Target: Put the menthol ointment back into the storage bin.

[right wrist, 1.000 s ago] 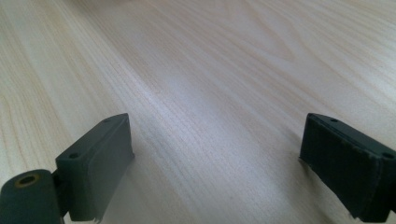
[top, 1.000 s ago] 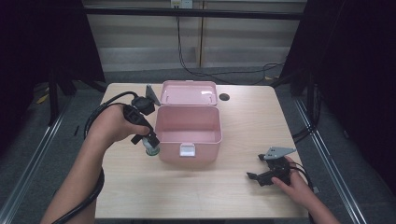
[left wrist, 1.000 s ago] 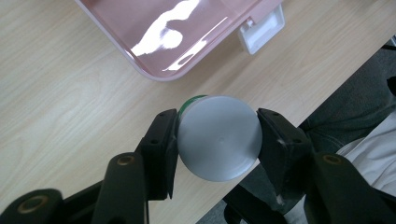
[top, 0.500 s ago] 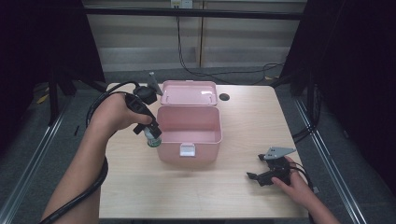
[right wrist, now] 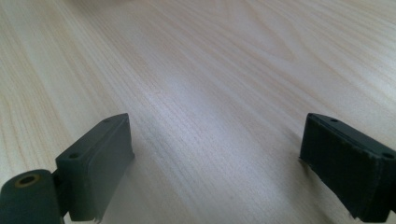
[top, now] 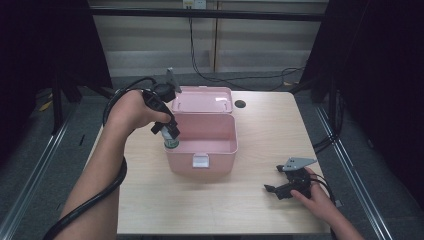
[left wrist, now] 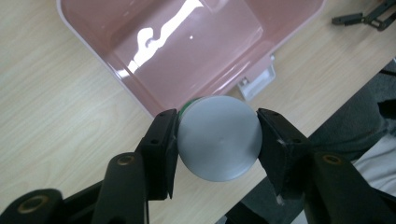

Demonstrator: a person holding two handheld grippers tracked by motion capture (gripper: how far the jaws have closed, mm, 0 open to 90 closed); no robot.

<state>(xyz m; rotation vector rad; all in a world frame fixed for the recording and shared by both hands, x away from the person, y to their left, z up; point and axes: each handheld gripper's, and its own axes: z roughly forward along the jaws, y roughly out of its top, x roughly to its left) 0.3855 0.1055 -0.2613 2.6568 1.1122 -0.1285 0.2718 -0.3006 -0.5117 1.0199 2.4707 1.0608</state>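
Grey-capped bottle [left wrist: 219,137] clamped in left gripper [left wrist: 217,140] over pink box [top: 210,150] rim, label unreadable, right gripper [right wrist: 215,163] wide apart.

The table [top: 260,130] is evenly lit from overhead; the surroundings are left almost black. Strong white glare is recorded on the pink box [left wrist: 196,42] interior just beyond the left gripper [left wrist: 217,140]. The grey cap [left wrist: 218,137] held between its jaws is rendered soft. Faint shadows are cast beside the right gripper [right wrist: 215,158] jaws, and wood grain beyond them is blurred
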